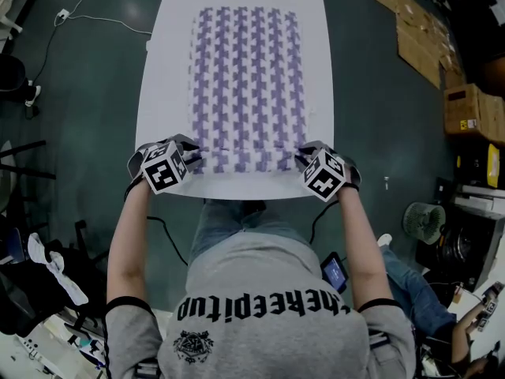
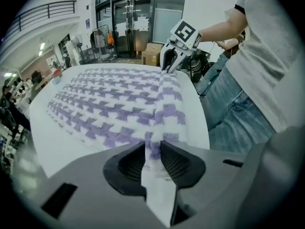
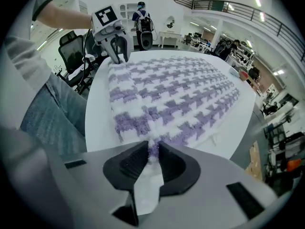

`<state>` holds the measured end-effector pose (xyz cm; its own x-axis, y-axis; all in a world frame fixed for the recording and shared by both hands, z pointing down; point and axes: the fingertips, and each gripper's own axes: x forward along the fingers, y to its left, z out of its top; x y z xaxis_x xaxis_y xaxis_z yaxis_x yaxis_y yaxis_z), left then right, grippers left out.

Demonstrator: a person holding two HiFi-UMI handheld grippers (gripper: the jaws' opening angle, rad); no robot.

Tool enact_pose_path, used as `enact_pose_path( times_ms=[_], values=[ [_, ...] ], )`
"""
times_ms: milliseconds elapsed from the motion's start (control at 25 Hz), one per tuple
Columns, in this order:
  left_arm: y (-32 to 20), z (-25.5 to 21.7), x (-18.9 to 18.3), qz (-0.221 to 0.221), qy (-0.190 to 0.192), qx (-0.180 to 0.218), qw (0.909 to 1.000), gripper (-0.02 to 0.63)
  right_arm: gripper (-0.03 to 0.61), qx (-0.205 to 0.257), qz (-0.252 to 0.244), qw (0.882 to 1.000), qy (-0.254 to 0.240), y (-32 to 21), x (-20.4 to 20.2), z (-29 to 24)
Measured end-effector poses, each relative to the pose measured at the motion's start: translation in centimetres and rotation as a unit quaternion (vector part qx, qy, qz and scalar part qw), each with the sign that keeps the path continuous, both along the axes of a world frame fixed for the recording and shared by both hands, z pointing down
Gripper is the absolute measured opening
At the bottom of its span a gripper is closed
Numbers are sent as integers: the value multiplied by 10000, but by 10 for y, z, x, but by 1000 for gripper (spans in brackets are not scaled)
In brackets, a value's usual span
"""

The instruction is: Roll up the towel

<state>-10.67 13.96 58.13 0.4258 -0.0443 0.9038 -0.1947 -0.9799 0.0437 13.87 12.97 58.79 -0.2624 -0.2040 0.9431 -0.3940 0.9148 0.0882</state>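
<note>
A white towel (image 1: 246, 85) with a purple houndstooth pattern lies spread on the white table (image 1: 162, 69). Its near edge is folded over into a narrow band (image 1: 245, 160). My left gripper (image 1: 192, 158) is shut on the band's left corner; in the left gripper view the towel (image 2: 114, 109) runs out from between the pads (image 2: 134, 162). My right gripper (image 1: 301, 158) is shut on the right corner, and in the right gripper view the towel (image 3: 171, 99) is pinched between the pads (image 3: 167, 162). Each gripper view shows the other gripper at the far end of the fold: right gripper (image 2: 167, 70), left gripper (image 3: 119, 60).
The table's near edge (image 1: 237, 194) is just behind the grippers, with the person's legs under it. Cardboard boxes (image 1: 465, 109) and a fan (image 1: 424, 221) stand on the floor at the right. A cable (image 1: 102, 18) lies on the floor at the left.
</note>
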Motion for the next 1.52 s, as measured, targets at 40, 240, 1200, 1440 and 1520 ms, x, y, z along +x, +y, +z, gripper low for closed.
enact_pose_path(
  times_ms=[40, 240, 1200, 1440, 1520],
  values=[
    [-5, -4, 0, -1, 33, 181, 9998, 84, 72, -1, 0, 10000, 39, -3, 0, 4],
    [-51, -35, 11, 124, 336, 1058, 9937, 84, 72, -102, 257, 9996, -33, -53, 8, 17],
    [-24, 31, 24, 52, -52, 490, 9988, 76, 168, 856, -991, 9907, 369, -22, 0, 28],
    [-16, 24, 15, 95, 56, 122, 9999, 50, 46, 593, -879, 9942, 153, -19, -9, 17],
    [-11, 19, 17, 198, 118, -116, 9997, 49, 48, 426, -890, 9951, 55, -16, -6, 11]
  ],
)
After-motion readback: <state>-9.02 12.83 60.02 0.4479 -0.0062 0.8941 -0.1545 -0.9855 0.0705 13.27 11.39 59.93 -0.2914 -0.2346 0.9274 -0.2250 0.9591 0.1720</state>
